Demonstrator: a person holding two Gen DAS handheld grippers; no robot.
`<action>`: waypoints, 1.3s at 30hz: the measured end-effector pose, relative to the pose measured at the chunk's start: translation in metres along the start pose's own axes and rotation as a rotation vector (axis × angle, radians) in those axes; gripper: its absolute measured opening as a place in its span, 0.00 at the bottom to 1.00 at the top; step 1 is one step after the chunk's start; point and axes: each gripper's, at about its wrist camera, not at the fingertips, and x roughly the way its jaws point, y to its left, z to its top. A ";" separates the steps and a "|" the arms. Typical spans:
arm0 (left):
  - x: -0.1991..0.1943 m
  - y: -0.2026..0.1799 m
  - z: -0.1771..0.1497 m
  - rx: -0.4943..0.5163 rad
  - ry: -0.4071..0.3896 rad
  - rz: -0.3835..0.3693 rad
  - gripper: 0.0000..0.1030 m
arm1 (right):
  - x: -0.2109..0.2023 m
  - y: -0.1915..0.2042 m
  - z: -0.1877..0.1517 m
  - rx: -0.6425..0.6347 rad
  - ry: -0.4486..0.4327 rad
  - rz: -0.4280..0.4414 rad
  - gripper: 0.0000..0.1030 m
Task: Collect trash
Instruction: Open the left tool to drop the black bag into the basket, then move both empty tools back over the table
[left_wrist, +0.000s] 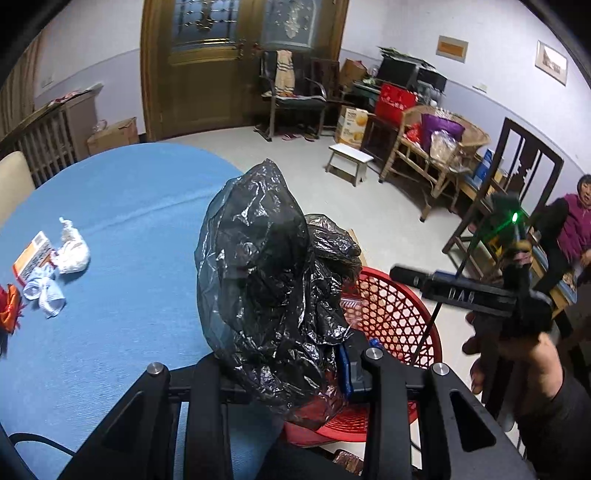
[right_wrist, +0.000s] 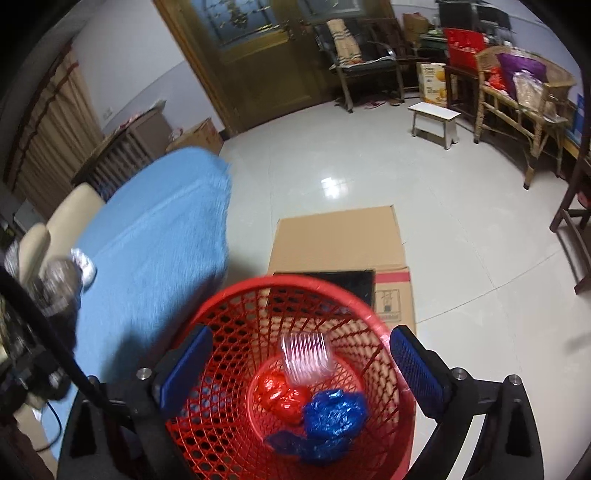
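Observation:
My left gripper (left_wrist: 295, 373) is shut on a crumpled black plastic bag (left_wrist: 266, 280) and holds it at the edge of the blue table (left_wrist: 122, 206), next to the red mesh basket (left_wrist: 399, 314). My right gripper (right_wrist: 301, 363) is open and empty, right above the red basket (right_wrist: 236, 306). A clear ribbed plastic cup (right_wrist: 304, 356), blurred, is in the air inside the basket, above a red wrapper (right_wrist: 282, 393) and blue wrappers (right_wrist: 332, 413) at the bottom. On the table lie a white wad (left_wrist: 74, 247), a small box (left_wrist: 31, 256) and light blue cloth (left_wrist: 44, 290).
A flat cardboard sheet (right_wrist: 340, 247) lies on the floor behind the basket. A white stool (left_wrist: 349, 160), chairs (left_wrist: 291, 92) and a wicker bench (left_wrist: 439, 147) stand further off. A person in purple (left_wrist: 576, 221) sits at the right. The other gripper (left_wrist: 480, 291) shows in the left wrist view.

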 end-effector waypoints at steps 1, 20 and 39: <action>0.004 -0.005 0.000 0.011 0.011 -0.006 0.33 | -0.003 -0.004 0.003 0.017 -0.010 0.000 0.95; 0.048 -0.042 -0.004 0.053 0.114 -0.038 0.75 | -0.045 -0.030 0.029 0.108 -0.136 0.002 0.95; -0.035 0.087 -0.019 -0.281 -0.059 0.112 0.75 | -0.033 0.034 0.023 -0.002 -0.089 0.075 0.95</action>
